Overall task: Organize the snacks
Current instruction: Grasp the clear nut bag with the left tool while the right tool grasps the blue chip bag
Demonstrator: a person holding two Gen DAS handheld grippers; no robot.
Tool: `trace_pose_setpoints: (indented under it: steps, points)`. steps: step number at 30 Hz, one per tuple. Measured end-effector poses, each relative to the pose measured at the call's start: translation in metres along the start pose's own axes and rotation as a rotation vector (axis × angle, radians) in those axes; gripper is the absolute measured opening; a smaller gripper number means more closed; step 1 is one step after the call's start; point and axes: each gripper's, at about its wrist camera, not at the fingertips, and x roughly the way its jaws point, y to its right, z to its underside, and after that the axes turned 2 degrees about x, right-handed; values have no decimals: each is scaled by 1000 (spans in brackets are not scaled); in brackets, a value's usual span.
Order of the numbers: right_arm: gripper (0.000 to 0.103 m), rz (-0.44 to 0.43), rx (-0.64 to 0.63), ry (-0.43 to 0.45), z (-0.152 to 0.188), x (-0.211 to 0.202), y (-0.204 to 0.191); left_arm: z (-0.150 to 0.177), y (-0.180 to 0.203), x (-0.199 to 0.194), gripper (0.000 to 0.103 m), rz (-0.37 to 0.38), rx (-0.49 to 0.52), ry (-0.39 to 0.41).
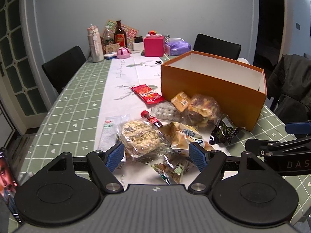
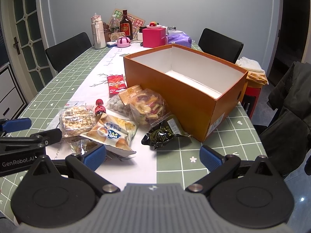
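Observation:
An empty orange box [image 1: 211,89] [image 2: 180,95] stands on the table, white inside. In front of it lies a heap of snacks: a rice-cracker pack [image 1: 140,136] [image 2: 77,120], a small red-capped bottle [image 1: 151,118] [image 2: 100,106], a yellow-white chip bag [image 1: 184,136] [image 2: 112,134], a clear bag of colourful pastries [image 1: 204,108] [image 2: 147,106], a black packet [image 1: 223,134] [image 2: 161,134], and a red packet [image 1: 146,94] [image 2: 116,83]. My left gripper [image 1: 156,156] is open just before the rice crackers, over a small clear nut bag [image 1: 171,169]. My right gripper [image 2: 152,156] is open, short of the black packet.
Bottles, a pink box [image 2: 153,36], a purple bag [image 2: 178,38] and small items crowd the table's far end. Black chairs [image 2: 68,48] [image 2: 220,42] stand at both sides. A dark jacket [image 2: 287,116] hangs at the right. A red stool [image 2: 252,97] with cloths sits behind the orange box.

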Motion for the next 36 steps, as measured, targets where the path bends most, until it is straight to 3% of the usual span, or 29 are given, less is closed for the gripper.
trace_pose_setpoints:
  steps: [3, 8, 11, 14, 17, 22, 29, 36]
  points:
    - [98, -21, 4, -2, 4, 8, 3, 2, -1, 10, 82, 34, 16, -16]
    - [79, -67, -9, -23, 7, 26, 3, 8, -4, 30, 69, 138, 35, -46]
    - [72, -101, -24, -42, 8, 40, 1, 10, -10, 41, 66, 138, 22, -70]
    - [72, -131, -44, -58, 6, 52, -6, 6, -21, 48, 68, 111, -22, -79]
    - [78, -172, -52, -75, -2, 61, -15, -3, -33, 53, 75, 92, -36, -81]
    - [86, -214, -74, -77, -19, 76, -35, -16, -59, 74, 76, 80, -115, -129]
    - [86, -206, -86, -167, -32, 115, -56, -16, -77, 104, 76, 109, -208, -206]
    - [85, -185, -82, -229, -30, 140, -61, -18, -70, 115, 76, 101, -180, -200]
